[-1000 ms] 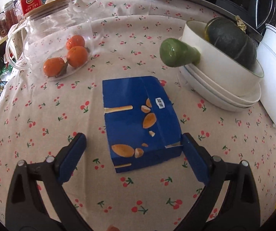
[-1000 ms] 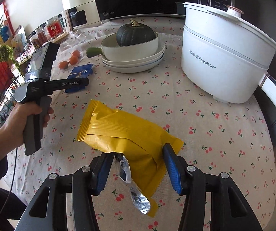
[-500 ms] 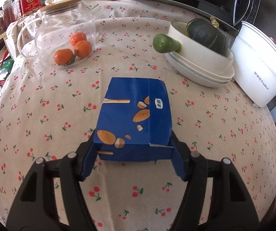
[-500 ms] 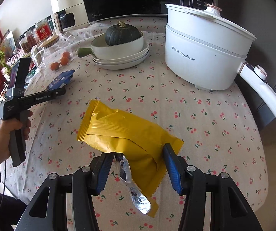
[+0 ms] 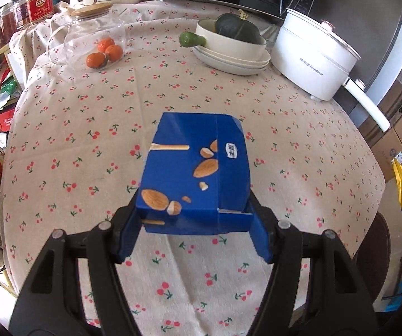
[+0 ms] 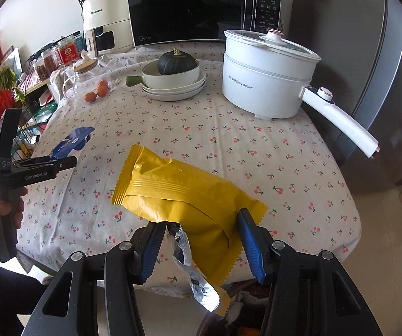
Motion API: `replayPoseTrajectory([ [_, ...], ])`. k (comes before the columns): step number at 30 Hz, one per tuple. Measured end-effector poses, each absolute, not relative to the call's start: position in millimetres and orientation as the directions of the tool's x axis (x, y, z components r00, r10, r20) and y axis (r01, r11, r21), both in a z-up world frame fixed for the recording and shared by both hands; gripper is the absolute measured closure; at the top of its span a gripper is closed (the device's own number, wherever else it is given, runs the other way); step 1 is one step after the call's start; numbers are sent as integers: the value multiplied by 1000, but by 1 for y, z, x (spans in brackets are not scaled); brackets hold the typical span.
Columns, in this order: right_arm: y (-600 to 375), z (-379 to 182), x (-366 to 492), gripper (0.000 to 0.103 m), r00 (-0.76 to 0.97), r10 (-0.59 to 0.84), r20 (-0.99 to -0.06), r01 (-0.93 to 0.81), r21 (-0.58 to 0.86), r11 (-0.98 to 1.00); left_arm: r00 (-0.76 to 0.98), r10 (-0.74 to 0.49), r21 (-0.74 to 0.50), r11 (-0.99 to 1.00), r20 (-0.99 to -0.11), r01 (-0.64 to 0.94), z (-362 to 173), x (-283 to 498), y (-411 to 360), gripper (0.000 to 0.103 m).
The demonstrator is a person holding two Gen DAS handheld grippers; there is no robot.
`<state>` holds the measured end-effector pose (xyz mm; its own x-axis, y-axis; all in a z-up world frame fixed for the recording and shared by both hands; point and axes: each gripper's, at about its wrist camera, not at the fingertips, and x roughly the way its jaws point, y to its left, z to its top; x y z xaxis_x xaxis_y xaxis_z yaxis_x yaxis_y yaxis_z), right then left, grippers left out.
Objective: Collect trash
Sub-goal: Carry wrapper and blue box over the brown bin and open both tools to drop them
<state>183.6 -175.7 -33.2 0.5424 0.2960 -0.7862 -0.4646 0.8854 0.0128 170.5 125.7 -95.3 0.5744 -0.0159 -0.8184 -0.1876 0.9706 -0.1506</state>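
Blue snack box [image 5: 198, 173], flat on the cherry tablecloth [image 5: 299, 140] a second ago, is now clamped and lifted by left gripper [image 5: 194, 224]. Yellow wrapper [image 6: 184, 193] stays pinched in right gripper [image 6: 201, 240] (both pieces apparently bin-bound).

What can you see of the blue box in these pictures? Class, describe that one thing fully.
The blue box looks like thin printed cardboard, a flat carton showing almonds, a pale stick-shaped snack and a small white label. Its near end flap is open, so it looks used. It is held above the cherry-print tablecloth, tilted with its far end pointing away. The left gripper has just closed on its two long sides, a blue-padded finger pressing each. In the right wrist view the box shows edge-on at the left.
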Motion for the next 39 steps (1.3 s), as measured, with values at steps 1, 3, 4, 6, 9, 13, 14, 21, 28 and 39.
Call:
replayPoseTrajectory([
  [1,-180,-33,177,49,550,292,-783,-459,9,889,574,-21,-148,973,-819,-175,-94,164,120,35],
  [3,-189,-33,165,49,561,278,-780,-440,3,898,574,-44,-163,974,-818,-158,-92,153,111,35],
  [4,-192,-33,161,49,565,265,-781,-427,-2,904,574,-56,-170,974,-817,-147,-91,149,106,35],
  [6,-203,-33,152,49,576,255,-776,-405,1,915,578,-74,-174,978,-812,-119,-88,140,96,35],
  [9,-220,-34,142,49,592,233,-771,-367,-1,930,584,-101,-177,981,-805,-75,-85,130,80,35],
  [13,-247,-38,134,49,603,183,-776,-291,-1,957,588,-144,-189,982,-796,-16,-84,120,54,35],
  [14,-255,-40,131,49,605,170,-778,-269,1,963,586,-154,-188,982,-795,3,-85,118,47,35],
  [21,-309,-55,115,49,599,99,-795,-138,19,990,551,-229,-174,973,-802,152,-91,111,-15,35],
  [28,-346,-72,92,49,586,42,-809,-83,-8,997,529,-292,-167,948,-797,273,-92,105,-67,35],
  [39,-396,-95,66,49,558,-10,-829,8,-7,1000,455,-375,-170,887,-807,429,-99,101,-135,35],
])
